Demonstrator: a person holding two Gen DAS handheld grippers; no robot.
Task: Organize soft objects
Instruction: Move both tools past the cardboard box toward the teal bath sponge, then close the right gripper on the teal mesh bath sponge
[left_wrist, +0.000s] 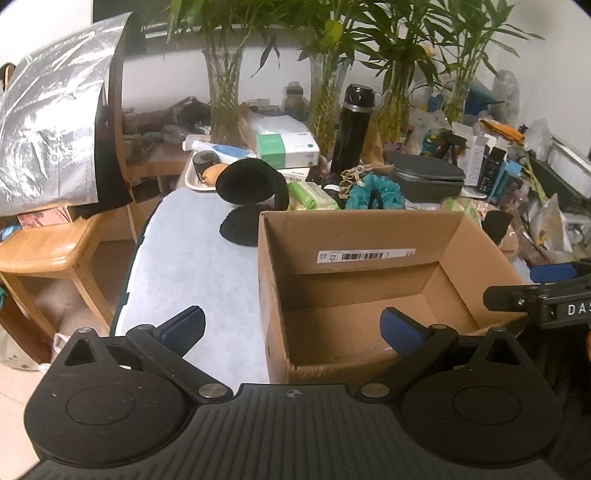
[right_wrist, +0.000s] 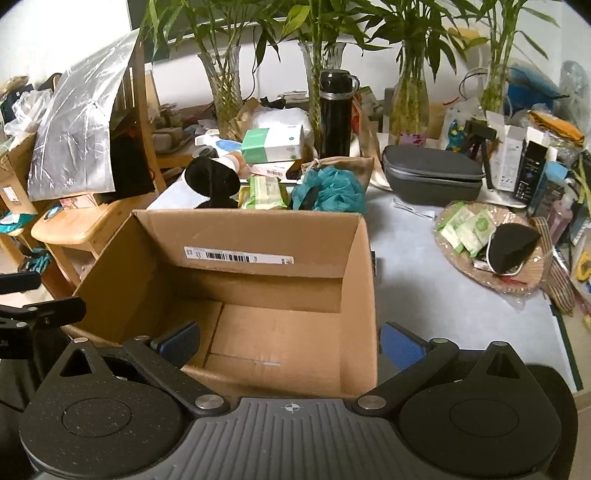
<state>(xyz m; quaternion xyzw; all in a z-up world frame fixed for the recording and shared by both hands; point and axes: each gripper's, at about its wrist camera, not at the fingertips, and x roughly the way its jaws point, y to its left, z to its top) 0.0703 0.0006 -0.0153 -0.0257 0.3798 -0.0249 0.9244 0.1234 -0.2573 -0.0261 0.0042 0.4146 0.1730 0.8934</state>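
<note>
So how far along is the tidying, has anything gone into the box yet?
Nothing looks done: the cardboard box is empty. Nothing is in hand either; the left tongs and right tongs are open. The black earmuffs and teal pouf sit behind the box.

"03" on the cardboard box (left_wrist: 369, 295) barcode label (left_wrist: 365, 255); "DAS" on the right gripper (left_wrist: 554, 291).
</note>
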